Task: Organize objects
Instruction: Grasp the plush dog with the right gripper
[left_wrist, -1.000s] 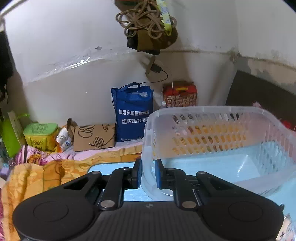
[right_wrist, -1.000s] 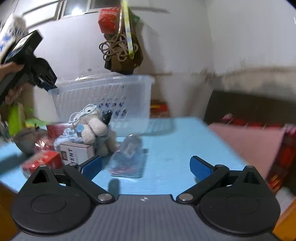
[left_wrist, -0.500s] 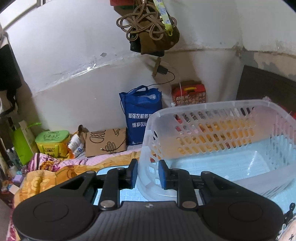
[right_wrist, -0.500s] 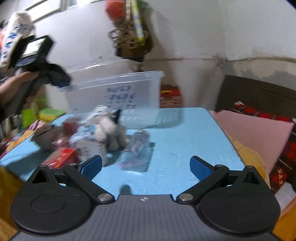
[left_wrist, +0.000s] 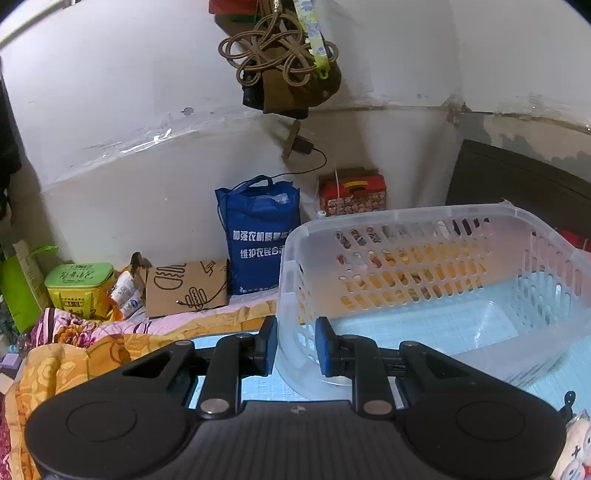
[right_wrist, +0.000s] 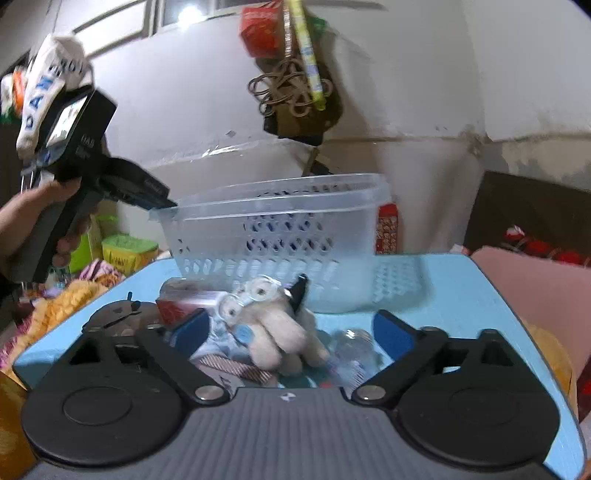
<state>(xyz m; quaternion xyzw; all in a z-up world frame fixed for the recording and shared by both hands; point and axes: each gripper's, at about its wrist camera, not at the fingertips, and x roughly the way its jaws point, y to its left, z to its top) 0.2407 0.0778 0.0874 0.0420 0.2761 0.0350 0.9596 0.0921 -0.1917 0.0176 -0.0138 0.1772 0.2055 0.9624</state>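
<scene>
A clear plastic basket (left_wrist: 424, 280) stands on the light blue table (left_wrist: 554, 384); it is empty. My left gripper (left_wrist: 295, 345) is shut on the basket's near-left rim, one finger inside and one outside. In the right wrist view the basket (right_wrist: 280, 229) is at the back of the table with the left gripper (right_wrist: 162, 203) on its left corner. My right gripper (right_wrist: 291, 328) is open, its fingers on either side of a beige plush dog with goggles (right_wrist: 273, 325). A red box (right_wrist: 177, 306), a grey plush (right_wrist: 118, 314) and a clear packet (right_wrist: 351, 343) lie around the dog.
Beyond the table's far edge lie an orange floral blanket (left_wrist: 74, 354), a cardboard box (left_wrist: 184, 288), a blue bag (left_wrist: 258, 240), a green tin (left_wrist: 79, 284) and a red box (left_wrist: 352, 192). A knotted rope ornament (left_wrist: 280, 59) hangs on the white wall. A pink cushion (right_wrist: 535, 288) lies right of the table.
The left gripper has kept its hold on the basket rim while the basket shifted a little. The right gripper has moved forward and left, so the plush dog now sits between its fingers.
</scene>
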